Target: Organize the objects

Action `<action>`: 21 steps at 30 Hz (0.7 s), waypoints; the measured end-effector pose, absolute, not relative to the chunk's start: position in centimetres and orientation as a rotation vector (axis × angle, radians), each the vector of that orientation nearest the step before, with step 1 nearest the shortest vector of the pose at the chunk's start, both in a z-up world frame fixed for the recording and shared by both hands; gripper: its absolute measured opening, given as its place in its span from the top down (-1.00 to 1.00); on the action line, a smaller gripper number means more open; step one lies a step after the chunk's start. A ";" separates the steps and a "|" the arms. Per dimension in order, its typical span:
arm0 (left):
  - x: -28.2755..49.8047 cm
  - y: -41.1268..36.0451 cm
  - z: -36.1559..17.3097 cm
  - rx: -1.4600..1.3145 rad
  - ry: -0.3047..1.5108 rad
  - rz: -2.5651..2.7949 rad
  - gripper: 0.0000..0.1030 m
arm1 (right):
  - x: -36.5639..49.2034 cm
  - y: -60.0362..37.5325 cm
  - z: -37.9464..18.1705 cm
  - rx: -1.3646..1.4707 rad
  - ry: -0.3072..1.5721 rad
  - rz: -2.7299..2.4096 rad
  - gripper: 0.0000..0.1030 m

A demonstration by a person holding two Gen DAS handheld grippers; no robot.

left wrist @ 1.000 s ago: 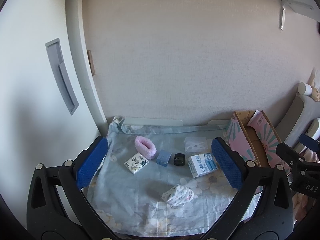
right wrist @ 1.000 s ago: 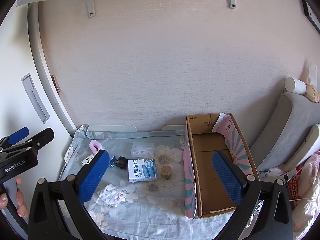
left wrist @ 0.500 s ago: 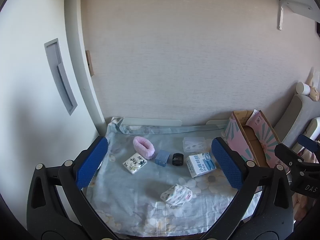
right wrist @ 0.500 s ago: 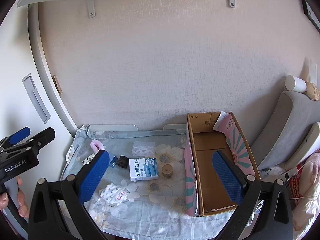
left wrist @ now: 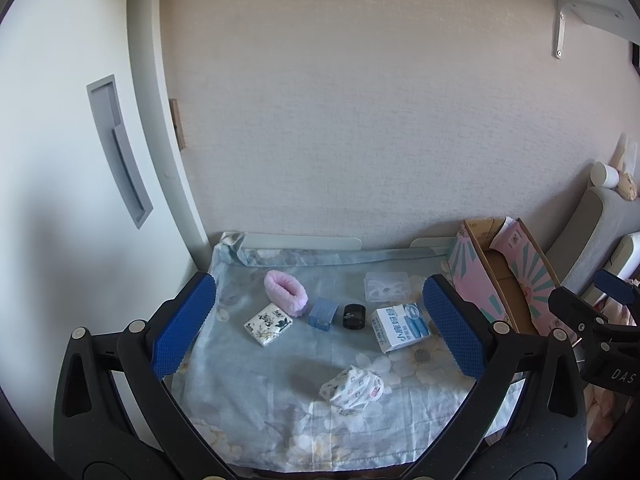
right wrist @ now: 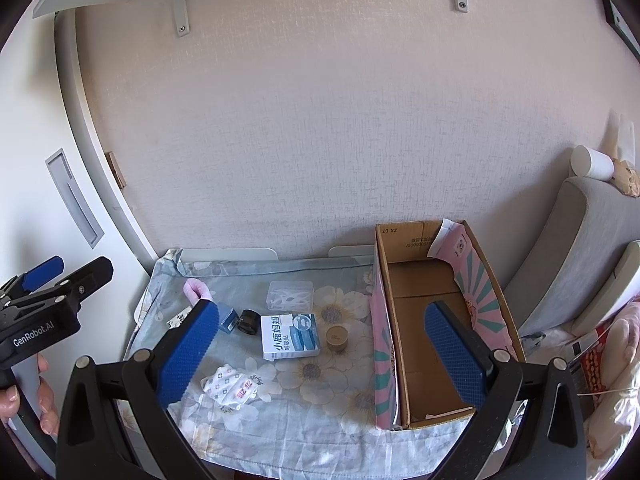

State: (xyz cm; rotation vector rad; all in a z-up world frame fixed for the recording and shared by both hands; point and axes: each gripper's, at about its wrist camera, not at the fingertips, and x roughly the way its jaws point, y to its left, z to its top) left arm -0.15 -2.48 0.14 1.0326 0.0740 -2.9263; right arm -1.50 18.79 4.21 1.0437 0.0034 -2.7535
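Observation:
On a table under a floral cloth (left wrist: 256,392) lie a pink fuzzy band (left wrist: 285,287), a floral tissue pack (left wrist: 267,324), a small blue box (left wrist: 322,313), a black round jar (left wrist: 354,316), a white-blue carton (left wrist: 402,328), a clear plastic case (left wrist: 387,286) and a crumpled patterned cloth (left wrist: 352,386). The right wrist view also shows a small tan jar (right wrist: 336,337) beside the carton (right wrist: 290,336). An open cardboard box (right wrist: 424,320) stands at the right, empty. My left gripper (left wrist: 318,334) and right gripper (right wrist: 322,356) are both open, empty, held above the table's near edge.
A wall runs behind the table, with a white cabinet door (left wrist: 80,200) at the left. A grey cushioned seat (right wrist: 576,248) with a white cup (right wrist: 591,162) on top stands right of the box. Shelf brackets (right wrist: 180,4) hang overhead.
Both grippers have drawn back and up slightly, so the table objects look a little smaller and farther. Nothing on the table has moved.

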 end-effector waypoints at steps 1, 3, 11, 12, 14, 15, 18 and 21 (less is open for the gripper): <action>-0.1 -2.5 0.1 1.033 0.074 -2.927 -1.00 | -1.5 18.8 4.2 1.045 0.008 -2.748 -0.98; -0.1 -2.5 0.1 1.032 0.075 -2.926 -1.00 | -1.5 18.5 4.2 1.047 0.034 -2.757 -0.98; -0.1 -2.5 0.1 1.033 0.074 -2.925 -1.00 | -1.6 18.4 4.2 1.044 0.042 -2.730 -0.98; -0.1 -2.5 0.1 1.034 0.074 -2.925 -1.00 | -1.7 18.4 4.1 1.045 0.040 -2.725 -0.98; 0.0 -2.4 0.0 1.036 0.076 -2.925 -1.00 | -1.7 18.4 4.1 1.046 0.036 -2.719 -0.98; 0.1 -2.5 -0.1 1.037 0.077 -2.925 -1.00 | -1.7 18.4 4.0 1.048 0.036 -2.717 -0.98; 0.1 -2.6 -0.1 1.039 0.078 -2.922 -1.00 | -1.8 18.4 4.0 1.054 0.034 -2.714 -0.98; 0.0 -2.8 -0.2 1.045 0.082 -2.921 -1.00 | -1.9 18.5 3.9 1.055 0.027 -2.710 -0.98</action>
